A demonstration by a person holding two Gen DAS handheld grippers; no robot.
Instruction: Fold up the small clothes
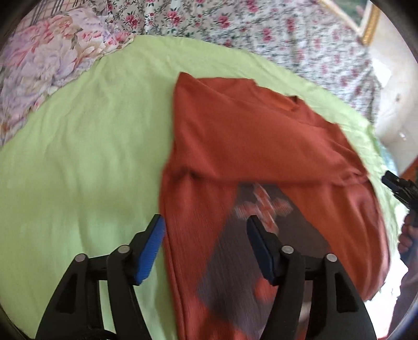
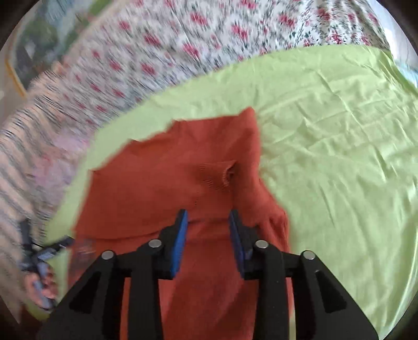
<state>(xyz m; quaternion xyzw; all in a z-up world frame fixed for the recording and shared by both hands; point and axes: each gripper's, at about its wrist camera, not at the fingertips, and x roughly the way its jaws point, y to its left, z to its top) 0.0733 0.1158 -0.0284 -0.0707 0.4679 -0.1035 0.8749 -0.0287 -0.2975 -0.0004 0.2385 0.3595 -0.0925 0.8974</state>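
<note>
A rust-orange T-shirt (image 1: 248,136) lies on a light green sheet (image 1: 86,146), its upper part folded down over a dark printed patch (image 1: 261,209). My left gripper (image 1: 205,218) hangs open over the shirt's left edge, with nothing between its blue pads. In the right wrist view the same shirt (image 2: 162,183) shows its collar (image 2: 222,172) just ahead of my right gripper (image 2: 208,212). That gripper's jaws stand apart above the cloth and hold nothing.
A floral bedspread (image 1: 261,34) surrounds the green sheet (image 2: 339,157), with a pastel flowered quilt (image 1: 47,60) at the far left. A person's hand (image 1: 406,235) shows at the right edge, another hand (image 2: 39,285) at the lower left. A gold-framed picture (image 1: 365,23) hangs behind.
</note>
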